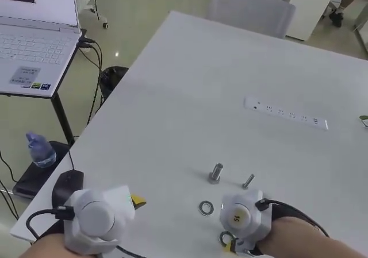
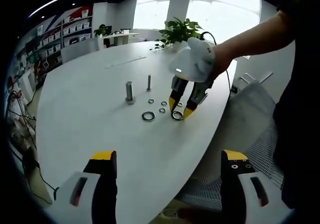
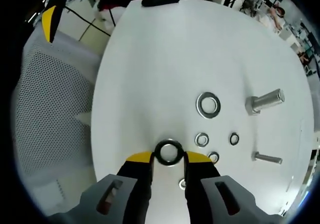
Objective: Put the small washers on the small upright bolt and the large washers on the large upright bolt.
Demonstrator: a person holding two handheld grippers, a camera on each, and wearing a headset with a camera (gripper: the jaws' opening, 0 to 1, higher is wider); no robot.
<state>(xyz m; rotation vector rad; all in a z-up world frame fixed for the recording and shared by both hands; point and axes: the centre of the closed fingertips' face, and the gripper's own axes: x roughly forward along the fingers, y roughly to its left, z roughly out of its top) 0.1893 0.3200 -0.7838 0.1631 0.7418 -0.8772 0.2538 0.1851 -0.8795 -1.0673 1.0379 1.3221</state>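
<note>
A large upright bolt (image 1: 215, 173) and a thin small bolt (image 1: 248, 181) stand near the white table's front edge. One large washer (image 1: 206, 207) lies flat in front of them. My right gripper (image 3: 168, 159) has its yellow fingertips (image 3: 140, 157) pressed on both sides of a second large washer (image 3: 168, 151), which lies flat at table level. Several small washers (image 3: 202, 139) lie between it and the bolts (image 3: 265, 102). My left gripper (image 2: 168, 156) is wide open and holds nothing, off the table's edge, facing the right gripper (image 2: 182, 112).
A white power strip (image 1: 286, 113) lies farther back on the table (image 1: 190, 85). To the left stands a side desk with a laptop (image 1: 34, 34); a water bottle (image 1: 40, 149) and a black mouse (image 1: 66, 186) are below it. A grey chair (image 1: 250, 11) is at the far edge.
</note>
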